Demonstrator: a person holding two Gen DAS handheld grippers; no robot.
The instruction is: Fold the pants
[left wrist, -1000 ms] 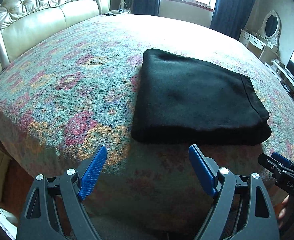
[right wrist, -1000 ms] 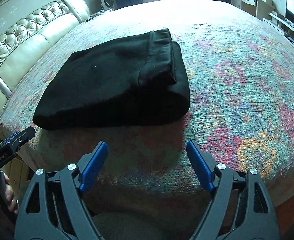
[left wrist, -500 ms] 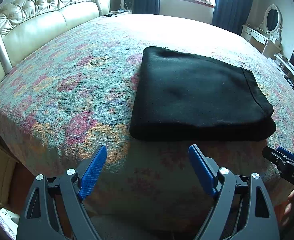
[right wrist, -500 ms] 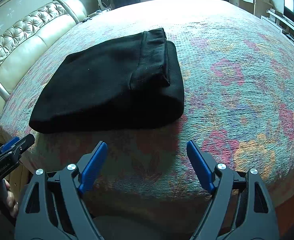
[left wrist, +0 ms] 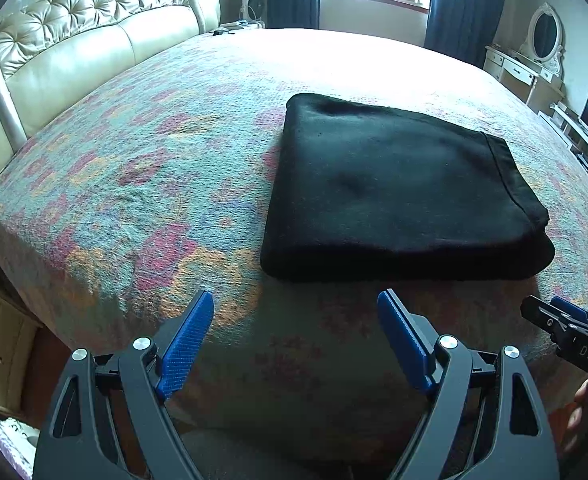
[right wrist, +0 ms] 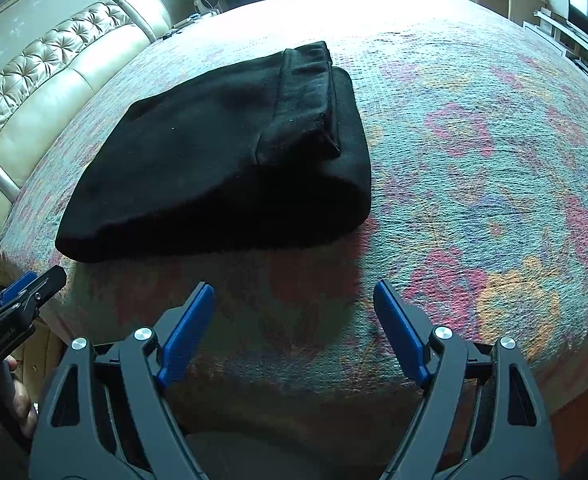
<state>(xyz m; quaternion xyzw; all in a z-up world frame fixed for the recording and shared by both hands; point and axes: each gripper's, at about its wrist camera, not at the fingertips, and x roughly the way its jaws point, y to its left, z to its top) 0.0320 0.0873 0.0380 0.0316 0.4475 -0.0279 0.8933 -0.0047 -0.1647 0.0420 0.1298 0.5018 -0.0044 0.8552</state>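
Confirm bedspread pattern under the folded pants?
Floral bedspread: pink-red and orange blooms on a teal-grey ground, under the plain black pants. Clearest in the right wrist view.

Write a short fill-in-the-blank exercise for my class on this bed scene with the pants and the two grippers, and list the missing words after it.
1. The pants lie folded on the ____.
2. The colour of the pants is ____.
3. The left gripper has its jaws ____, with nothing between them.
4. The pads of the right gripper are coloured ____.

Missing words: bed; black; open; blue
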